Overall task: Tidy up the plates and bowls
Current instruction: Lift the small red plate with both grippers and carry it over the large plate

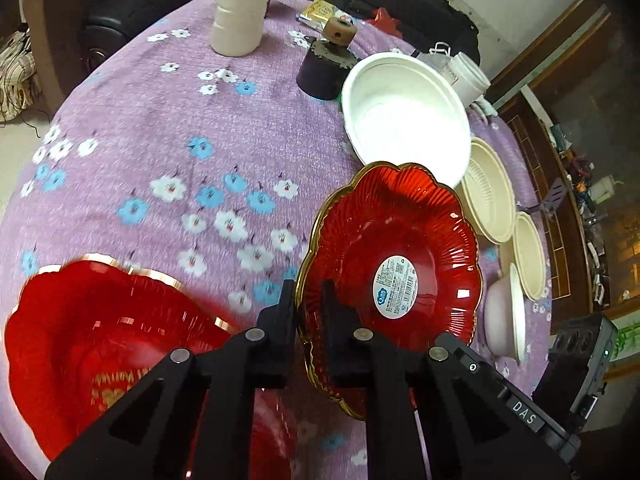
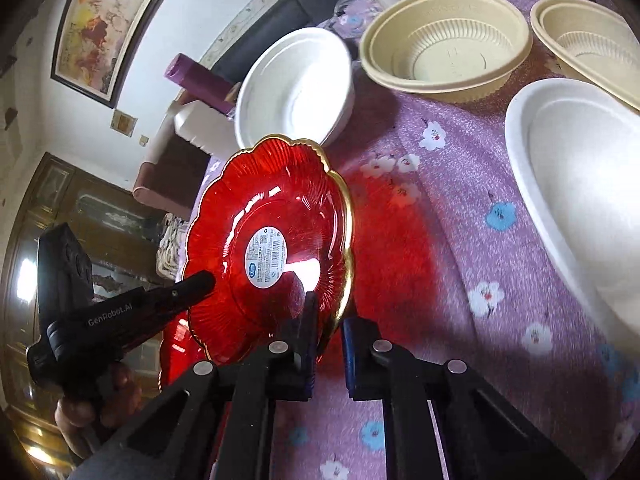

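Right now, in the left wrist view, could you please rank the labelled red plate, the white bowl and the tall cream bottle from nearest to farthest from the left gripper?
1. Labelled red plate: clamped in the left gripper.
2. White bowl: beyond the plate, right.
3. Tall cream bottle: far edge, upper left.

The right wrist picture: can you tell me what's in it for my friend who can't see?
Two black tools, the right tool and the left tool, pinch opposite edges of a shiny red plate with a gold rim, lifted tilted above a purple flowered tablecloth. Behind it sit a white bowl and tan bowls.
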